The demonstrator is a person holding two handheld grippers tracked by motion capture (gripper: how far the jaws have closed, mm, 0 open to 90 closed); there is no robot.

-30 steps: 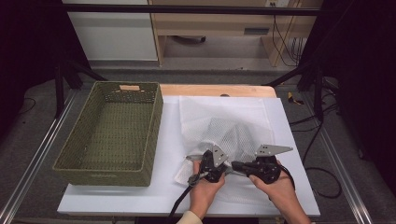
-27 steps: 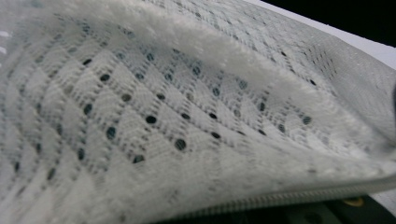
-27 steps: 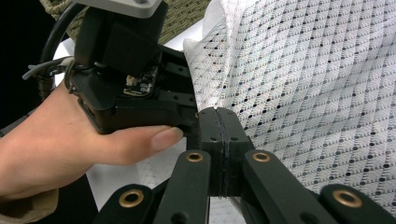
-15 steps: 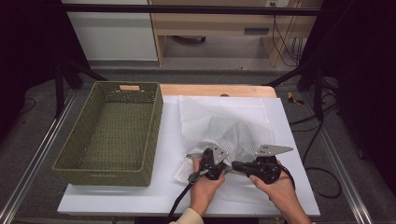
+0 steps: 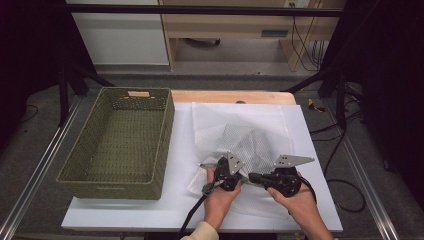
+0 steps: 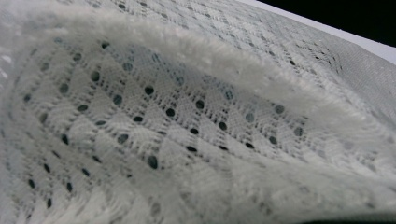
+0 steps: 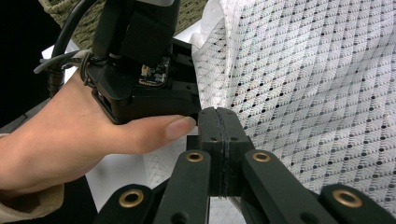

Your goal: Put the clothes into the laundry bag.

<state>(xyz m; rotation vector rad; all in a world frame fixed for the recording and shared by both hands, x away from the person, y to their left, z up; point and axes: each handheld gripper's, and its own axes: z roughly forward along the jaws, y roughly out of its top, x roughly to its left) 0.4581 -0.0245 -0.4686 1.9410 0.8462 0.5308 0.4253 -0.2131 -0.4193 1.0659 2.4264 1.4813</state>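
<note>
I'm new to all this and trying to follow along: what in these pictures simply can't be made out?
- Left gripper view: the white mesh cloth lies so close that it hides the left gripper's own jaws.
- High view: the hands cover the tips of the left gripper and right gripper, so any grip on the cloth can't be confirmed.
- Right gripper view: its jaws meet, but whether cloth is pinched between them is unclear.
- High view: the woven basket's near inner wall is hidden by its rim.

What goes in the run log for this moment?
cloth: crumpled on table | left tongs: shut | right tongs: shut | basket: left of cloth
</note>
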